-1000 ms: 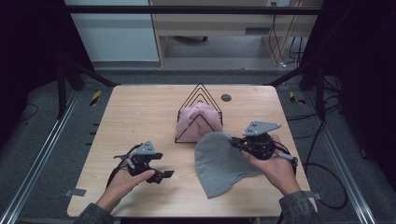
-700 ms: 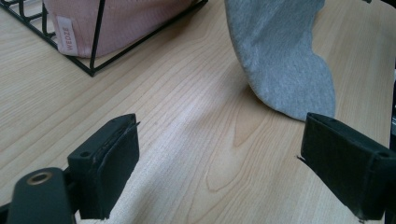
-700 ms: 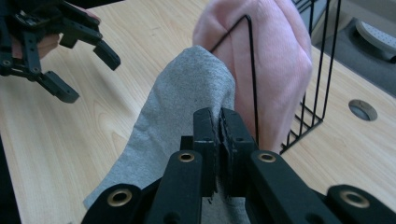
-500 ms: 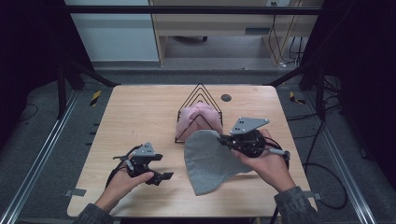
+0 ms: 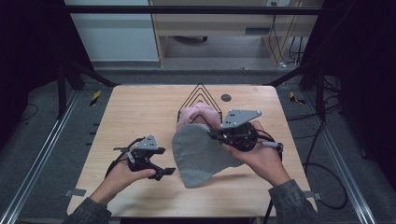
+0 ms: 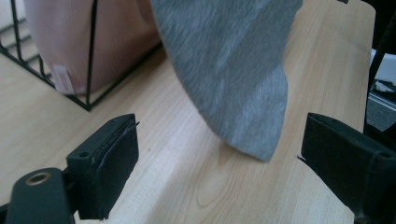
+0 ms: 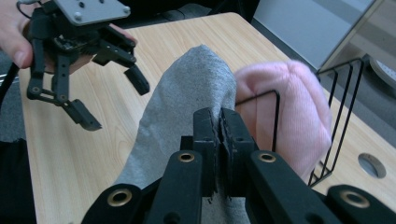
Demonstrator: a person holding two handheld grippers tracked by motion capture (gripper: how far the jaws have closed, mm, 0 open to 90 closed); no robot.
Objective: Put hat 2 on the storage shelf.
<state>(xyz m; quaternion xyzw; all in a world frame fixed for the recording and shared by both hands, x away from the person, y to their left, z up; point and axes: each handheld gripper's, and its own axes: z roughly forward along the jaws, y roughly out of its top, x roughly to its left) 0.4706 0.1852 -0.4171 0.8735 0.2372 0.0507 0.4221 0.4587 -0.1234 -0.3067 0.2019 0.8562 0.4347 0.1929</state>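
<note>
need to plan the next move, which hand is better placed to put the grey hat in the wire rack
Right: its tongs are already shut on the grey knitted hat, beside the black wire rack. The left tongs hang open, nearer the person.

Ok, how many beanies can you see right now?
2. The grey beanie hangs from the shut right gripper, lifted over the table. The pink beanie sits in the wire rack behind it. More could be hidden behind the pink one.
</note>
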